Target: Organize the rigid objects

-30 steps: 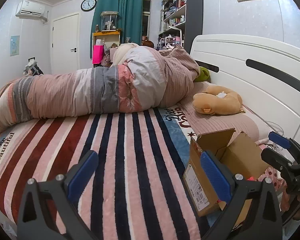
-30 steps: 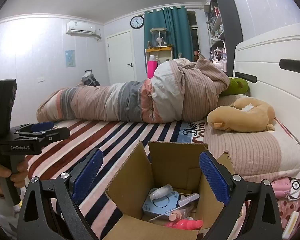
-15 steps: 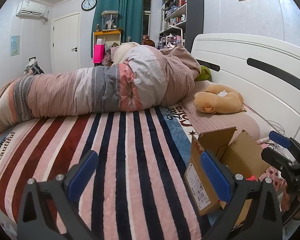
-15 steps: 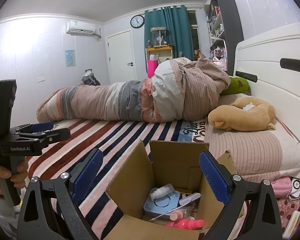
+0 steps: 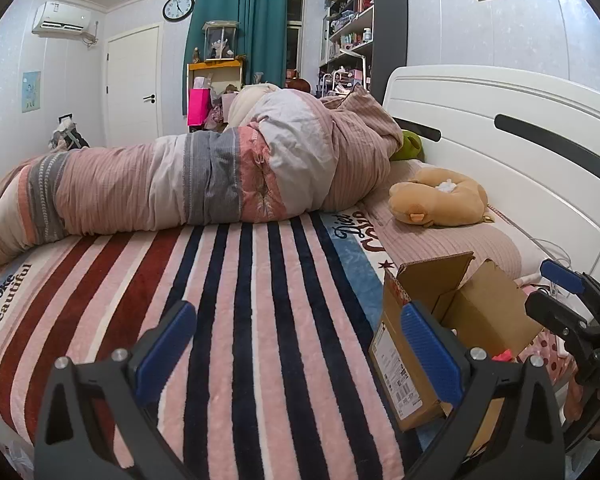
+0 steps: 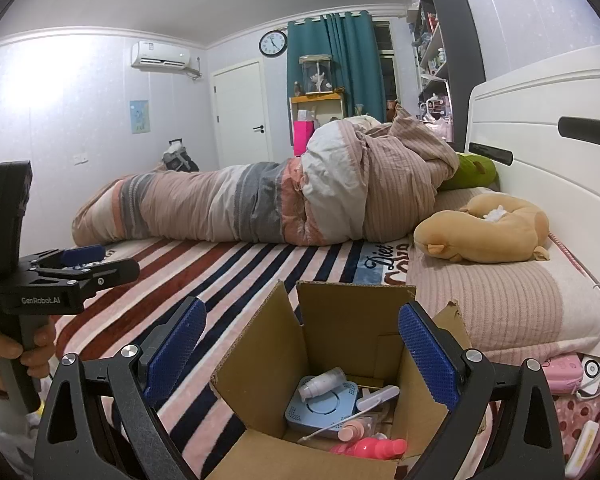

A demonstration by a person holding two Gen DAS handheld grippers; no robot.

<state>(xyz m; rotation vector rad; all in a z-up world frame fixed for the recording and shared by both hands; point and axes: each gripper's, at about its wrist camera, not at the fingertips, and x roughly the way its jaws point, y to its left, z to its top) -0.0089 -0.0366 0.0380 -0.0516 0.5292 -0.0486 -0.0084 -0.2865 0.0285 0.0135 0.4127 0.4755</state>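
An open cardboard box [image 6: 352, 320] stands on the striped bed. It holds a pale blue square device [image 6: 320, 404], a white bottle [image 6: 320, 380], a pink bottle [image 6: 372, 448] and other small items. My right gripper [image 6: 300, 344] is open and empty, hovering just above the box's near side. The box also shows at the right of the left wrist view [image 5: 452, 320]. My left gripper [image 5: 296, 344] is open and empty above the striped blanket, left of the box. The right gripper's fingers [image 5: 560, 276] show at the far right there.
A rolled quilt [image 5: 180, 184] lies across the far side of the bed. A tan plush toy [image 6: 484, 232] lies on the pillow [image 6: 500, 304] by the white headboard [image 5: 520, 152]. Pink and white small items [image 6: 568, 372] lie at the bed's right edge.
Both views have shifted very slightly; the box sits a touch lower in the left wrist view. Both grippers stay open and empty.
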